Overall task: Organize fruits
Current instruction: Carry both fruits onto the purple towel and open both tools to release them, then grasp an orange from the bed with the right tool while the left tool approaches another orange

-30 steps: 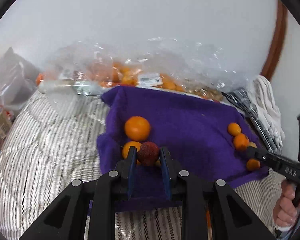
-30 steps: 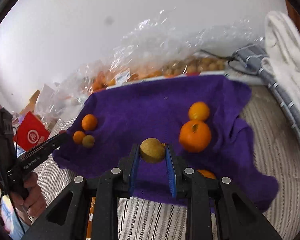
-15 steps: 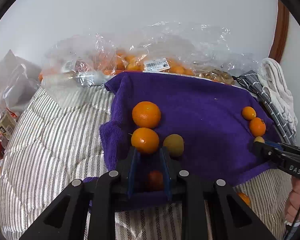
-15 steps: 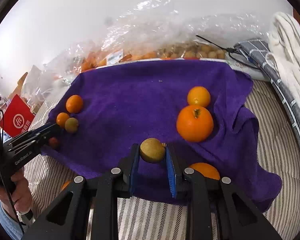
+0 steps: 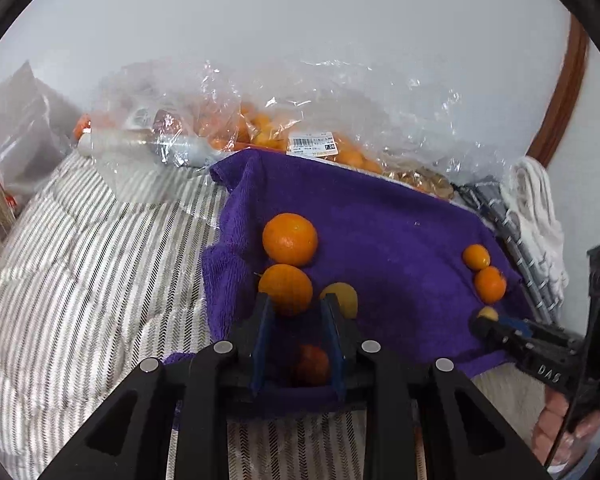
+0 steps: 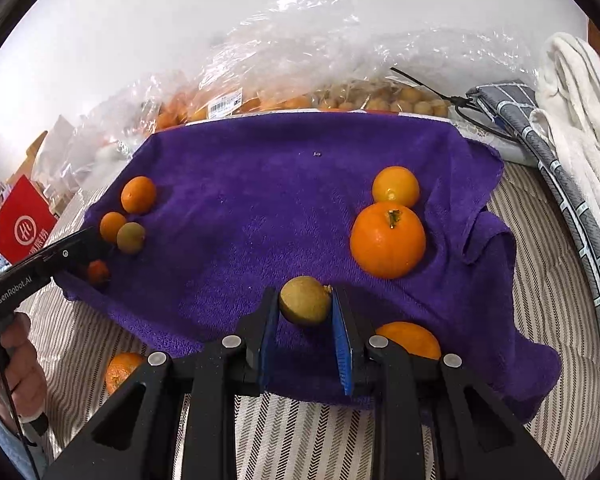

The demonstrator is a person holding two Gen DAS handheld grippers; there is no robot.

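A purple towel (image 5: 388, 224) lies on the striped bedding and also shows in the right wrist view (image 6: 260, 184). In the left wrist view two oranges (image 5: 290, 239) (image 5: 286, 289) and a yellow-green fruit (image 5: 342, 298) lie at its near left. My left gripper (image 5: 296, 304) is open; a small red fruit (image 5: 311, 364) lies loose on the towel between its fingers. My right gripper (image 6: 305, 300) is shut on a yellow-green round fruit (image 6: 305, 300) just above the towel. It also shows in the left wrist view (image 5: 488, 316). Small oranges (image 6: 138, 195) and a big orange (image 6: 387, 239) lie on the towel.
Clear plastic bags of oranges (image 5: 268, 132) and small tan fruits (image 6: 388, 98) line the wall behind the towel. White and grey cloths (image 6: 572, 120) lie at the right. A loose orange (image 6: 122, 370) lies on the bedding. A red package (image 6: 20, 228) is at the left.
My left gripper has let go of the red fruit, which now lies on the towel between the open fingers. My right gripper, still holding the yellow-green fruit, has moved lower toward the towel.
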